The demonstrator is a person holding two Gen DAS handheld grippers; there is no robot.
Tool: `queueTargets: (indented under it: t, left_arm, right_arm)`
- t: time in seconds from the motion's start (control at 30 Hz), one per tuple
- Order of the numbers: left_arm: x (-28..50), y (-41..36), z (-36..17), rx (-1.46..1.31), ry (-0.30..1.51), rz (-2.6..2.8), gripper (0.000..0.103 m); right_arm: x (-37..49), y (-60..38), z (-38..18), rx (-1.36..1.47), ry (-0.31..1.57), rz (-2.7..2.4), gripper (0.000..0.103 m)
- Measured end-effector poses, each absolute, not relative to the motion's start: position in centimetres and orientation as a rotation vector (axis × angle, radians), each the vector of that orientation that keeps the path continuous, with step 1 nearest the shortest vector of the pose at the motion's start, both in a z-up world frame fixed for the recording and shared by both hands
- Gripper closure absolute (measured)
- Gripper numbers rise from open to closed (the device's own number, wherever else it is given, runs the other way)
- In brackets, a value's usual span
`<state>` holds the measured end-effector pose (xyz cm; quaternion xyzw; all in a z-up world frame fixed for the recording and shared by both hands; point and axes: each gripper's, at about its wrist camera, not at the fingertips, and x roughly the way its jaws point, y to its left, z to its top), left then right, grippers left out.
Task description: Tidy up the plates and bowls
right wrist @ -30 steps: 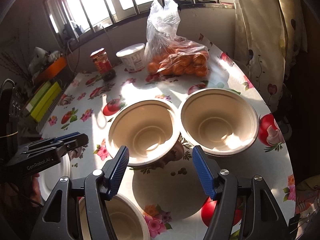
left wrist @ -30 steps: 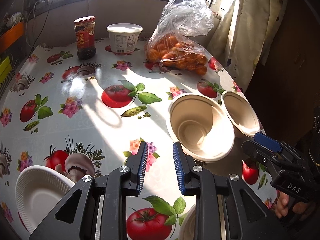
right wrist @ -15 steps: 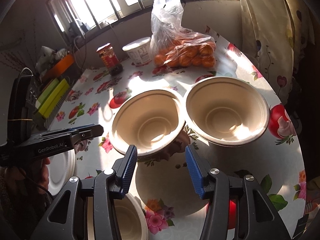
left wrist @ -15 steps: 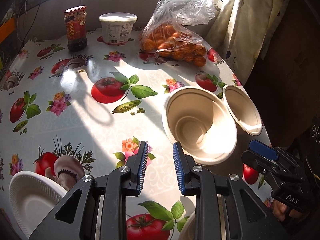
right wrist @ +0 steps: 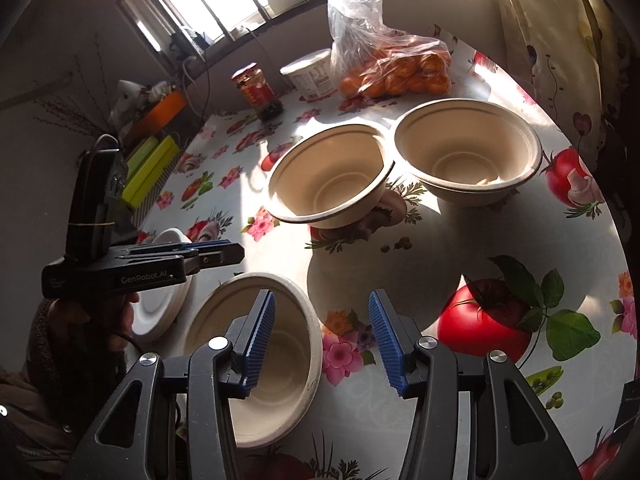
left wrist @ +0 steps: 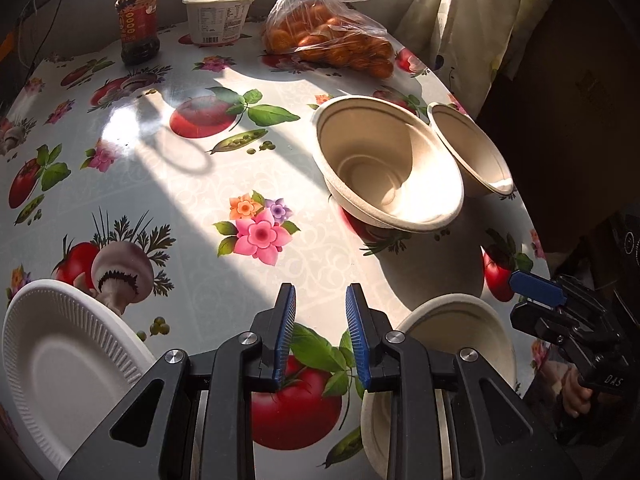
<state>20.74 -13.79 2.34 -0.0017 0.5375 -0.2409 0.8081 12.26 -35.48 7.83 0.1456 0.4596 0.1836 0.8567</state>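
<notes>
Right wrist view shows the right gripper (right wrist: pixel 322 338) closing its empty jaws over the near bowl (right wrist: pixel 280 364) on the desk (right wrist: pixel 440 240), the left gripper (left wrist: pixel 320 334) slightly open and empty, so the rim might slip out.

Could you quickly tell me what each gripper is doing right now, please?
Left gripper: jaws narrowly apart, empty, above the tablecloth.
Right gripper: jaws closing, nothing gripped; near bowl rim sits by its left finger.
</notes>
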Motion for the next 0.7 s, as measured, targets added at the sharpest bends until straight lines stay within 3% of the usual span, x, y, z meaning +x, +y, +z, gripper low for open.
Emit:
queueTargets:
  t: [0.33, 0.4, 0.7]
  left_arm:
    - [17.2, -13.0, 2.8, 0.012, 1.171, -0.579, 0.076]
    - [16.8, -12.8, 2.9, 0.001, 1.167, -0.576, 0.076]
    - [14.7, -11.9, 3.8, -0.026, 1.151, -0.580, 0.076]
  right_arm:
    - [10.3, -35.3, 6.9, 0.332, 0.987, 0.394, 0.072]
    - [10.2, -35.3, 6.9, 0.333, 0.986, 0.392, 0.079]
    - [9.1, -36.2, 6.9, 0.383, 0.976, 0.374, 0.081]
